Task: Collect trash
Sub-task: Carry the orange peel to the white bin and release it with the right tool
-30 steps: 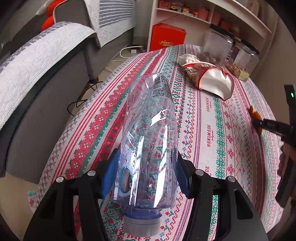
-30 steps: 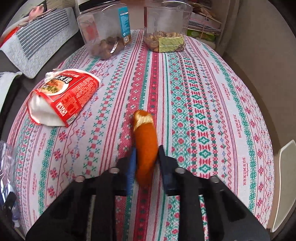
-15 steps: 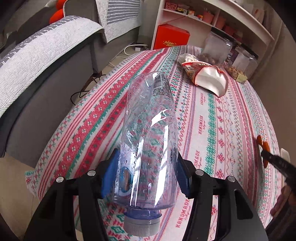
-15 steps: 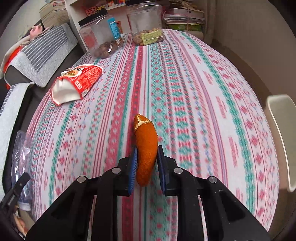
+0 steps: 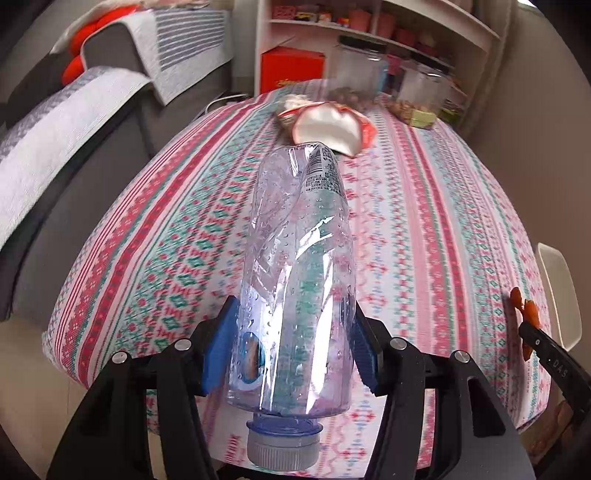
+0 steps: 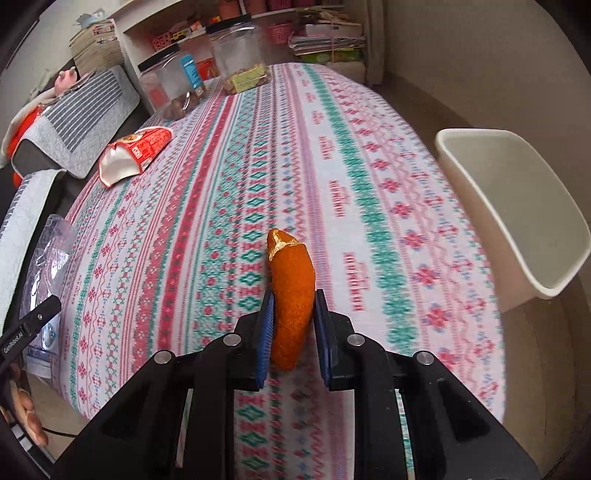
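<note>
My left gripper [image 5: 291,343] is shut on a crushed clear plastic bottle [image 5: 299,273], cap toward the camera, held above the near end of the table. My right gripper [image 6: 293,325] is shut on a piece of orange peel [image 6: 291,288], held above the table's near right part. The peel also shows in the left wrist view [image 5: 526,314], and the bottle in the right wrist view [image 6: 48,266]. An open red and white snack bag [image 5: 325,125] lies on the patterned tablecloth further back; it also shows in the right wrist view [image 6: 135,155]. A white bin [image 6: 517,206] stands beside the table's right edge.
Two clear lidded jars [image 6: 173,88] [image 6: 240,62] stand at the table's far end. A sofa with grey covers [image 5: 66,140] runs along the left side. Shelves [image 5: 369,33] and a red box [image 5: 291,70] are behind the table.
Both grippers have risen and pulled back toward the near table edge with their loads. The white bin has come into fuller view on the right.
</note>
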The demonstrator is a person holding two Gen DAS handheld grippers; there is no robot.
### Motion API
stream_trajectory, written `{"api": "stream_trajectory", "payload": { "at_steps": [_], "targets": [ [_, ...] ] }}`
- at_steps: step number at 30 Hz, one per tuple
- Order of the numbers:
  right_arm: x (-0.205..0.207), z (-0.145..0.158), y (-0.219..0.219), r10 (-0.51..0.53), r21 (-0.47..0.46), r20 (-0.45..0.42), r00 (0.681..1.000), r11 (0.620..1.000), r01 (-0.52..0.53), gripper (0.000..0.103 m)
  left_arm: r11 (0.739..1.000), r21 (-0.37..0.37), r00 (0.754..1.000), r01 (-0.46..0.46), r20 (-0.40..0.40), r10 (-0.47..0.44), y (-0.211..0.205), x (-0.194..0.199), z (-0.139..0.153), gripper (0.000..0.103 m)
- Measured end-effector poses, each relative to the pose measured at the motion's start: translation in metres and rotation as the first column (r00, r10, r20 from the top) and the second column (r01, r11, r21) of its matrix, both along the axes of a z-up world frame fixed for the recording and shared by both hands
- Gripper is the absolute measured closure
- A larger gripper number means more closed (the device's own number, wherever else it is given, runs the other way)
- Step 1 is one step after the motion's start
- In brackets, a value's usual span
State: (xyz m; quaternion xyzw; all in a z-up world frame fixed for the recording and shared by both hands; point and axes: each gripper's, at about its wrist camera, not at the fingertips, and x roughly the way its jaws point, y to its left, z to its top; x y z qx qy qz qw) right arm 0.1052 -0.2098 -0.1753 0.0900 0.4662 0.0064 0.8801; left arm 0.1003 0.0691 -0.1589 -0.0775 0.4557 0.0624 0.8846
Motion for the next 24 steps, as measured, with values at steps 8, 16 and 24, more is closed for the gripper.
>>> {"api": "stream_trajectory", "payload": {
  "at_steps": [8,16,24],
  "targets": [
    [-0.013,0.015,-0.055,-0.086,0.023,0.053,0.995,0.996,0.085,0.083,0.994,0.041,0.995,0.098,0.021,-0.099,-0.055,0.006,0.014,0.047],
    [-0.019,0.028,-0.116,-0.201,0.044,0.096,0.975,0.979,0.198,0.083,0.976,0.076,0.977,0.206,0.045,-0.210,-0.108,0.010,0.029,0.047],
    [-0.016,0.041,-0.165,-0.292,0.018,0.138,0.946,0.956,0.292,0.083,0.949,0.098,0.951,0.300,0.049,-0.305,-0.158,0.009,0.035,0.047]
  ]
}}
